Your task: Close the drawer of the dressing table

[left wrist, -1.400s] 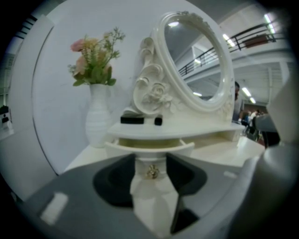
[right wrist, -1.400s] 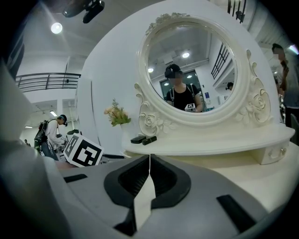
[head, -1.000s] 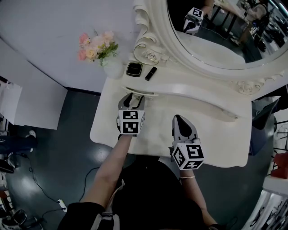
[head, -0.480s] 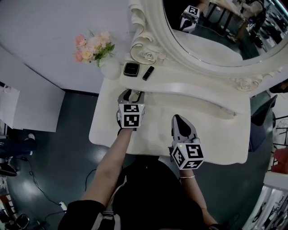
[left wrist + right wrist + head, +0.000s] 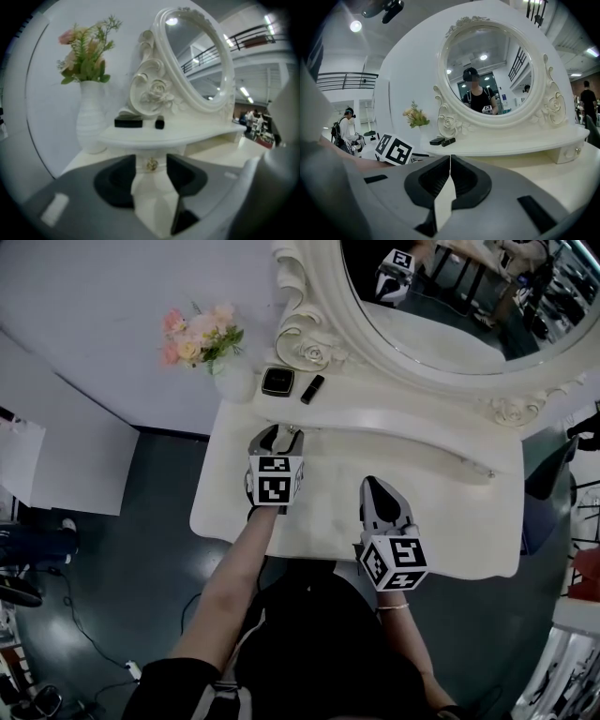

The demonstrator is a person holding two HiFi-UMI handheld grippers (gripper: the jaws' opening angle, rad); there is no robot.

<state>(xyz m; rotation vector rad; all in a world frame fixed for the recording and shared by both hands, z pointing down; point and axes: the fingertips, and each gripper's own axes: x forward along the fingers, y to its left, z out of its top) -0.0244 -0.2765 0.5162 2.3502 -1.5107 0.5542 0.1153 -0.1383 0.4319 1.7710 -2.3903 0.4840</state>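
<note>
The white dressing table [image 5: 234, 512] has a raised shelf [image 5: 403, 423] under an oval mirror [image 5: 450, 296]. A small drawer front with a gold knob [image 5: 151, 164] sits just under the shelf's left end. My left gripper [image 5: 277, 437] is open, with one jaw on each side of that knob [image 5: 151, 170], close to the drawer front. Whether the jaws touch it is unclear. My right gripper [image 5: 379, 491] hangs shut and empty over the tabletop, nearer the front edge [image 5: 450, 161].
A white vase [image 5: 234, 382] of pink flowers [image 5: 202, 337] stands at the table's back left corner. A black compact [image 5: 278, 381] and a black lipstick [image 5: 313, 389] lie on the shelf. A second small drawer [image 5: 568, 152] sits under the shelf's right end.
My left gripper has moved a little forward, toward the shelf and the drawer front. The right gripper has stayed in place.
</note>
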